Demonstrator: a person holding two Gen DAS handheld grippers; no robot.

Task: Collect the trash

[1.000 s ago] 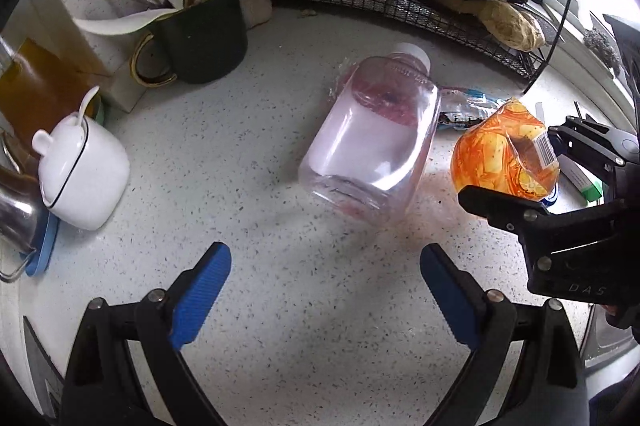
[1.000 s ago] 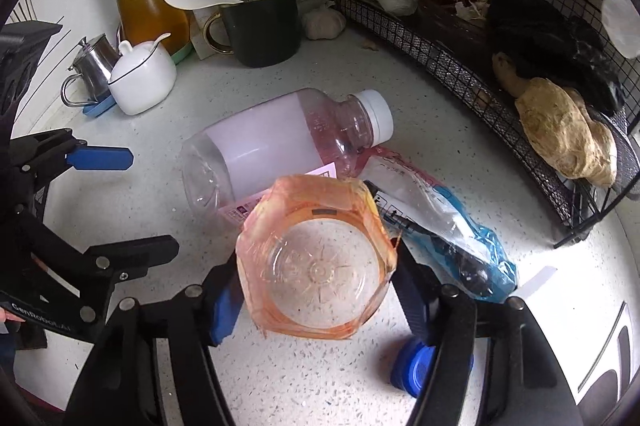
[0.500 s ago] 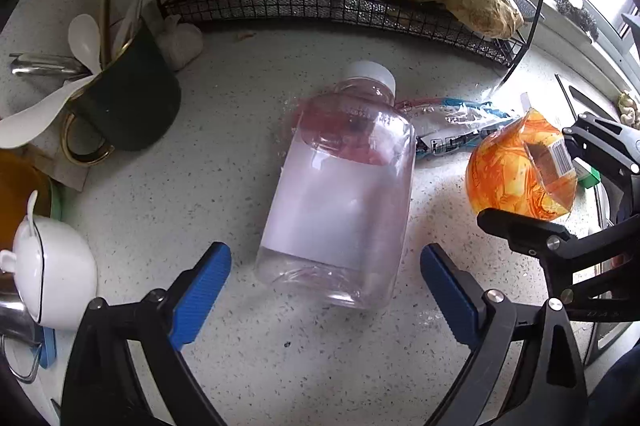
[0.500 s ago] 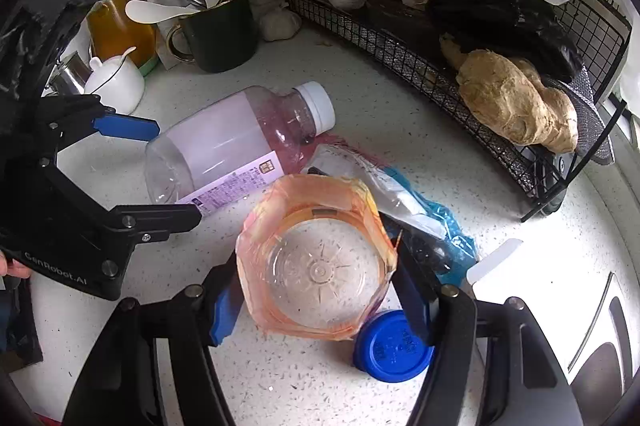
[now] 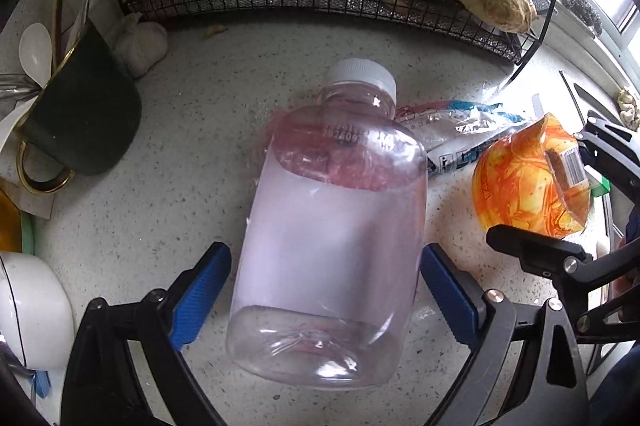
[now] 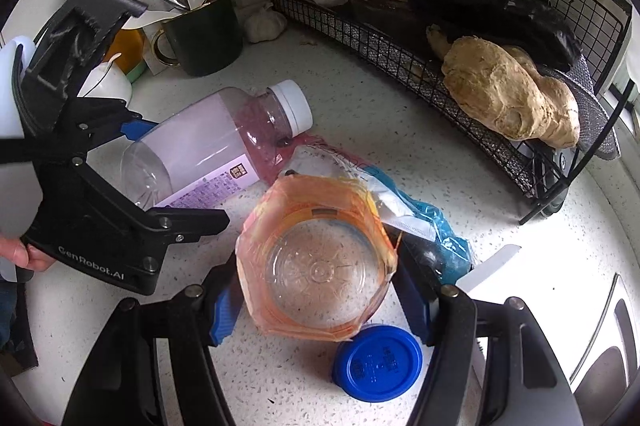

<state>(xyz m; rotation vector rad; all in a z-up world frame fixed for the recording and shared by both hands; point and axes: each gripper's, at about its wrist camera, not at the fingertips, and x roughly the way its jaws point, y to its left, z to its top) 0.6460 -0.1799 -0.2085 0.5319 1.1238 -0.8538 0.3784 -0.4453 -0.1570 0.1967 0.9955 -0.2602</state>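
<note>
Clear bottle [image 5: 332,226] – white cap, on its side, centre of left-wrist frame on speckled counter [image 5: 192,130]; left gripper [image 5: 324,290] jaws released, straddling it, pads apart from sides. Orange cup [image 6: 316,258] – lower centre of right-wrist frame, clenched in right gripper [image 6: 316,290]. Blue lid [image 6: 378,362] below it.

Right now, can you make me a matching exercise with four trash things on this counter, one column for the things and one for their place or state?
Things:
1. clear bottle
2. orange container
3. blue lid
4. blue wrapper

Places or states:
A. flat on the counter, by itself
B. clamped in the right gripper
C. crumpled beside the bottle's cap
D. lying between the open left gripper pads

Pairs: 1-D, 2-B, 3-A, 4-C
</note>
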